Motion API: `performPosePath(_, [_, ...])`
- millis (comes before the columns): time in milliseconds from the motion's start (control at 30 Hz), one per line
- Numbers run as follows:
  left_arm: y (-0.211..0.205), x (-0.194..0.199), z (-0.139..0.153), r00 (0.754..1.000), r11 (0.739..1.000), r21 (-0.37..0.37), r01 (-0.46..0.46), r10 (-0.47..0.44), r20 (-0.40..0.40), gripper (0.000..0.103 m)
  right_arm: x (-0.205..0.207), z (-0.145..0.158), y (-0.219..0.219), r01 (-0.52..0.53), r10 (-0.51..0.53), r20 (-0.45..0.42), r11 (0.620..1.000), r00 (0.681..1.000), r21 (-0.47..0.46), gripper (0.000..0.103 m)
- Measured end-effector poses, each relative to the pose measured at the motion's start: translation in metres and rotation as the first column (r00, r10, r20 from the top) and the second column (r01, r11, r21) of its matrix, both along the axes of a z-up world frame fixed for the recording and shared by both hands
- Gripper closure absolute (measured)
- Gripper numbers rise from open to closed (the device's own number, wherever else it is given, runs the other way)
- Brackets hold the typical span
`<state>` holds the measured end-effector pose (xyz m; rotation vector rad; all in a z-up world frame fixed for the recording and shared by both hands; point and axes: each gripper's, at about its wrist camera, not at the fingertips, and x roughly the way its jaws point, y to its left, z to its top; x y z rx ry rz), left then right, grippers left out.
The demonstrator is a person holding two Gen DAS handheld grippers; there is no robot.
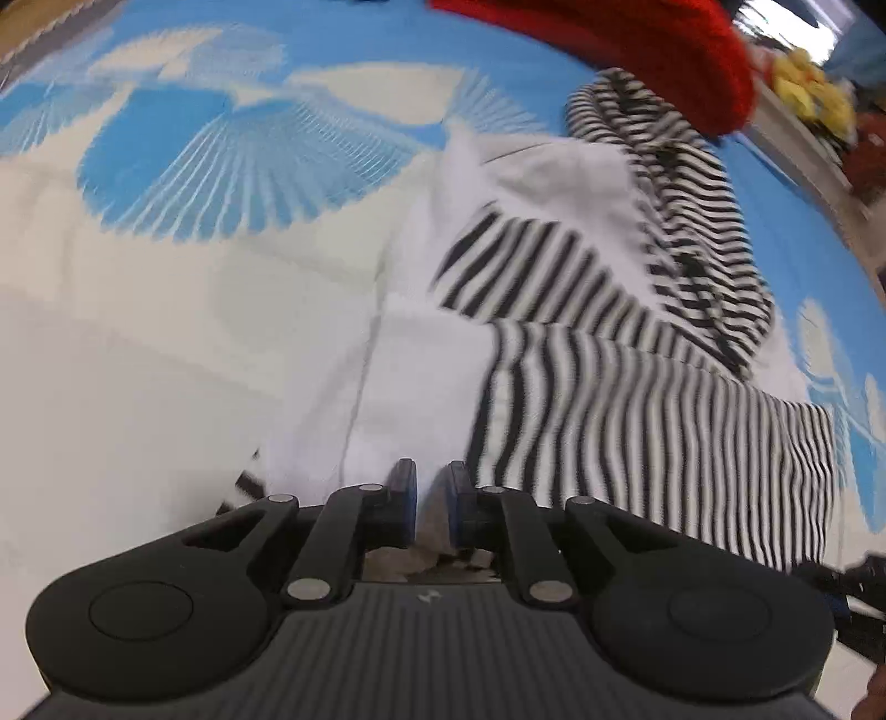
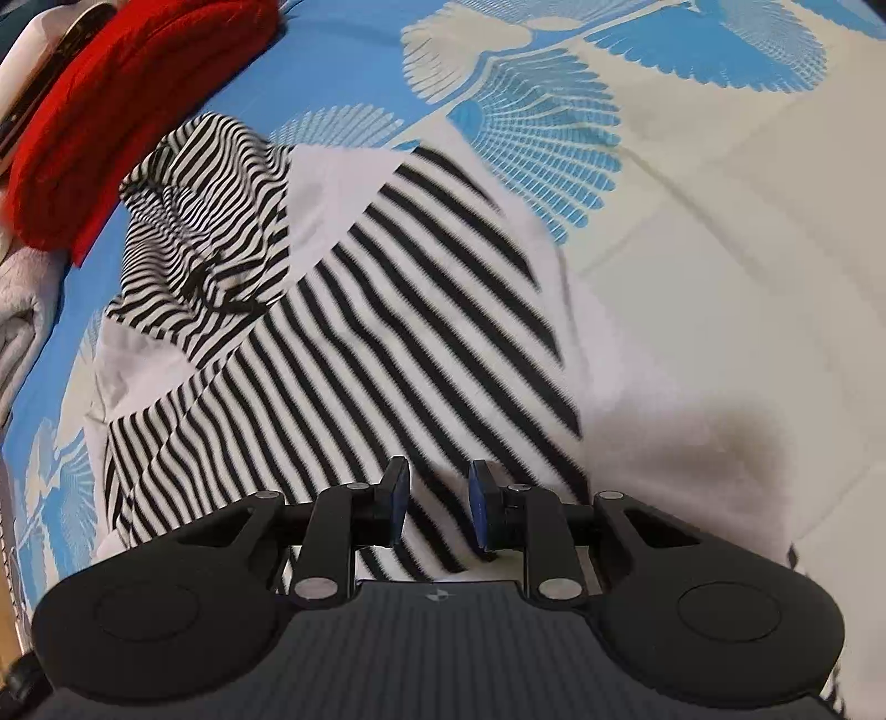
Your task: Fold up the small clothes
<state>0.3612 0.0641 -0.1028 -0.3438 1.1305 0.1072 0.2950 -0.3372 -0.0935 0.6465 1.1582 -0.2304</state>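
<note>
A small black-and-white striped hooded garment with white panels [image 1: 581, 310] lies spread on a blue and cream patterned cloth [image 1: 183, 166]; it also fills the right wrist view [image 2: 387, 343], its hood [image 2: 205, 210] bunched at the far end. My left gripper [image 1: 431, 498] sits over the garment's near white edge, its blue pads a narrow gap apart with white fabric showing between them. My right gripper [image 2: 437, 507] hovers over the striped near hem, its pads apart with nothing between them.
A folded red knit garment [image 1: 637, 50] lies beyond the hood, also in the right wrist view [image 2: 111, 111]. Grey fabric [image 2: 22, 321] lies at the left edge there. Yellow items [image 1: 814, 94] sit past the cloth's far right edge.
</note>
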Motion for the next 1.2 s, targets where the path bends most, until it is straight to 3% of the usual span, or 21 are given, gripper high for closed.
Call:
performPosePath(133, [-0.006, 0.002, 0.015, 0.997, 0.998, 0.067, 0.013, -0.018, 0.08, 0.088, -0.001, 0.002, -0.007, 0.014, -0.014, 0.011, 1.0, 1.0, -0.01, 0.078])
performPosePath(233, [0.004, 0.006, -0.003, 1.0, 1.0, -0.003, -0.025, 0.025, -0.009, 0.088, -0.001, 0.006, -0.008, -0.007, 0.008, 0.034, 1.0, 0.999, -0.024, 0.078])
performPosePath(300, [0.002, 0.005, 0.004, 0.999, 0.999, 0.041, -0.031, 0.03, 0.028, 0.088, -0.002, 0.006, -0.011, -0.004, 0.005, 0.031, 1.0, 1.0, -0.028, 0.078])
performPosePath(367, [-0.01, 0.004, 0.019, 0.994, 0.991, 0.131, 0.023, -0.037, 0.103, 0.084, -0.004, 0.01, -0.012, -0.009, 0.01, 0.038, 0.999, 0.999, -0.048, 0.078])
performPosePath(433, [-0.017, 0.003, 0.029, 0.985, 0.99, 0.124, 0.059, -0.078, 0.155, 0.07, -0.004, 0.018, -0.011, -0.023, 0.028, 0.068, 0.997, 0.997, -0.069, 0.078])
performPosePath(500, [-0.019, 0.002, 0.031, 0.979, 0.994, 0.076, 0.08, -0.093, 0.182, 0.068, -0.005, 0.03, -0.008, -0.057, 0.07, 0.113, 0.992, 0.991, -0.114, 0.078])
performPosePath(567, [-0.025, 0.002, 0.033, 0.972, 0.991, 0.091, 0.097, -0.114, 0.205, 0.068, -0.004, 0.041, -0.006, -0.091, 0.117, 0.152, 0.982, 0.982, -0.166, 0.078])
performPosePath(667, [-0.034, 0.003, 0.035, 0.957, 0.983, 0.128, 0.133, -0.161, 0.242, 0.066, -0.004, 0.056, -0.004, -0.136, 0.192, 0.193, 0.953, 0.962, -0.27, 0.074])
performPosePath(767, [-0.036, 0.001, 0.043, 0.939, 0.979, 0.15, 0.142, -0.181, 0.294, 0.056, -0.002, 0.064, -0.005, -0.183, 0.268, 0.198, 0.913, 0.943, -0.364, 0.068])
performPosePath(900, [-0.041, -0.002, 0.053, 0.892, 0.959, 0.236, 0.158, -0.241, 0.383, 0.043, 0.0, 0.067, -0.011, -0.217, 0.313, 0.185, 0.887, 0.932, -0.407, 0.068])
performPosePath(1000, [-0.046, 0.005, 0.063, 0.865, 0.952, 0.254, 0.172, -0.27, 0.422, 0.043, 0.002, 0.068, -0.012, -0.23, 0.329, 0.179, 0.878, 0.927, -0.421, 0.068])
performPosePath(1100, [-0.055, 0.035, 0.074, 0.842, 0.941, 0.293, 0.169, -0.292, 0.453, 0.043, 0.006, 0.069, -0.018, -0.229, 0.321, 0.183, 0.888, 0.929, -0.398, 0.068])
performPosePath(1200, [-0.063, 0.091, 0.08, 0.843, 0.948, 0.27, 0.171, -0.282, 0.458, 0.044, 0.011, 0.072, -0.02, -0.234, 0.329, 0.191, 0.888, 0.925, -0.397, 0.068])
